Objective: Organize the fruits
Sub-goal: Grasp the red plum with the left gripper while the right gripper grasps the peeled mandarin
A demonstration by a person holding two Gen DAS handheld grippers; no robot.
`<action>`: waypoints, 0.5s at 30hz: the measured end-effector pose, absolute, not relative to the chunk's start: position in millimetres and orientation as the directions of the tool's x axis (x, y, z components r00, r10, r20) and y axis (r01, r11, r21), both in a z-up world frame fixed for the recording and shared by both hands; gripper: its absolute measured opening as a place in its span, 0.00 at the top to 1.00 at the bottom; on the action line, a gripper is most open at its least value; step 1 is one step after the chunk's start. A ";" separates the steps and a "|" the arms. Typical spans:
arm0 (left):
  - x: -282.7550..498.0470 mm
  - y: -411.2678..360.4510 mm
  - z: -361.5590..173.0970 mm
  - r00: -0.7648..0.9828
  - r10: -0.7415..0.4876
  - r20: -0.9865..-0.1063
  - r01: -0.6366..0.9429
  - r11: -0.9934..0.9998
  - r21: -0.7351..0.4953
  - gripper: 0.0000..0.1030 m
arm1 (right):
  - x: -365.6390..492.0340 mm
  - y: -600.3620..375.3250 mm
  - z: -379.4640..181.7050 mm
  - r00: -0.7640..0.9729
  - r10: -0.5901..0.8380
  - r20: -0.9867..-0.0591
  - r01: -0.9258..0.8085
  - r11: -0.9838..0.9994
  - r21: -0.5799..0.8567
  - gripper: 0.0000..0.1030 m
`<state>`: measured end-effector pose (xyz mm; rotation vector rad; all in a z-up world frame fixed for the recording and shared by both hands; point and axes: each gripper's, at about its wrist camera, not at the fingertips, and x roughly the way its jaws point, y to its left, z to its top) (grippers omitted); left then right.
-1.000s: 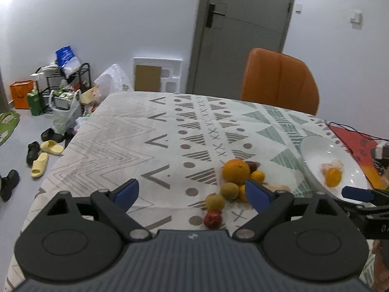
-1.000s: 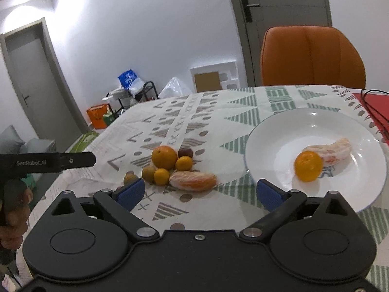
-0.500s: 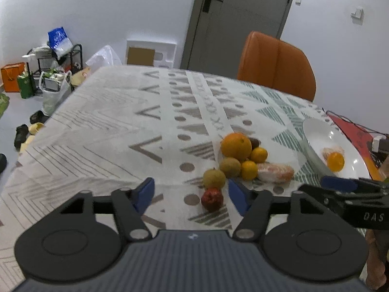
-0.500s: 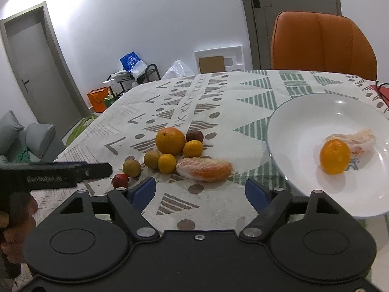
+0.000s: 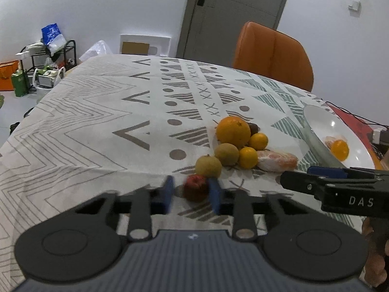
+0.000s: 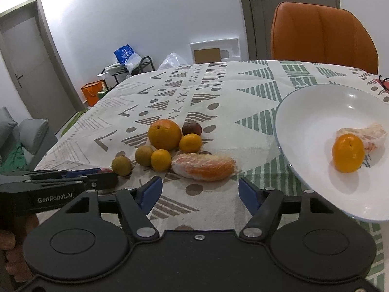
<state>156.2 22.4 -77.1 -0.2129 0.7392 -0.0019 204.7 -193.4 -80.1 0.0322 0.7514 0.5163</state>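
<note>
Left hand-held gripper (image 5: 190, 192) nearly closed around small red fruit (image 5: 195, 187) near the bench (image 5: 97, 126) front edge; contact unclear. Right hand-held gripper (image 6: 198, 192) wide open, empty, facing peeled segment (image 6: 204, 166). White plate (image 6: 316, 112) toward right edge.

White walls (image 5: 109, 4) and a grey door (image 5: 233, 12) close off the room behind an orange chair (image 5: 272, 53) at the far edge of the tabletop (image 5: 97, 121), which wears a patterned cloth. A cluttered black rack (image 5: 46, 65) stands on the pale floor (image 5: 9, 112); a second door (image 6: 31, 68) and grey cushions (image 6: 31, 133) lie to the left.
</note>
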 end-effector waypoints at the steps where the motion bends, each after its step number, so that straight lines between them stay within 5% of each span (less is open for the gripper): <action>1: 156.8 24.2 -76.8 0.741 -0.079 -0.667 -0.079 0.976 -0.203 0.80 | 205.2 -192.3 -80.7 0.614 0.455 -0.645 -0.435 0.877 0.204 0.33; 15: 155.4 45.0 -72.3 0.743 -0.037 -0.669 -0.140 0.968 -0.208 0.80 | 218.7 -177.8 -86.6 0.627 0.427 -0.652 -0.451 0.881 0.143 0.34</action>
